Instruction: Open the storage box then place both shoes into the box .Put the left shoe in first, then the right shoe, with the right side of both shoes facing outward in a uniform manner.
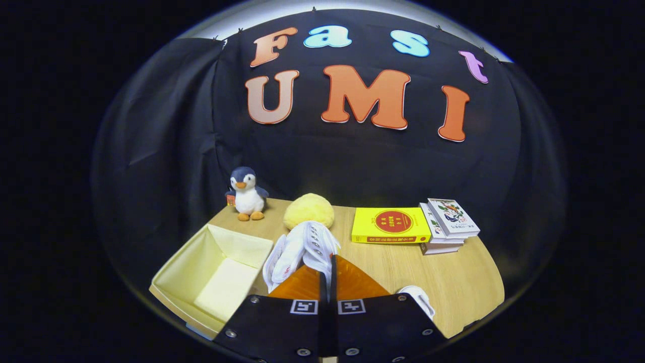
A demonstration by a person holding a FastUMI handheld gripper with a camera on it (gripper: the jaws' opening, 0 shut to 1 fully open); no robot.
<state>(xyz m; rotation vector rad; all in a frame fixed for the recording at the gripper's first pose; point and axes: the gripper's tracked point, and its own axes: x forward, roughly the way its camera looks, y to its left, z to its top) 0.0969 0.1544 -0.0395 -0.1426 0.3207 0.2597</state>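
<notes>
One white shoe point(302, 249) gripped and raised beside the open storage box point(214, 272).

The hand-held gripper point(326, 275) has its two orange fingers point(302, 287) drawn almost together, pinching that shoe's edge, so the shoe stands on end just ahead of them. The single storage box sits just left of the fingers, lid off (nothing lies inside). A second white shoe point(421, 297) lies on the desk point(453, 282) just right of the fingers. Beyond them: one penguin toy point(247, 194), one yellow plush ball point(308, 210), one yellow book point(390, 225), one stack of books point(448, 224).
</notes>
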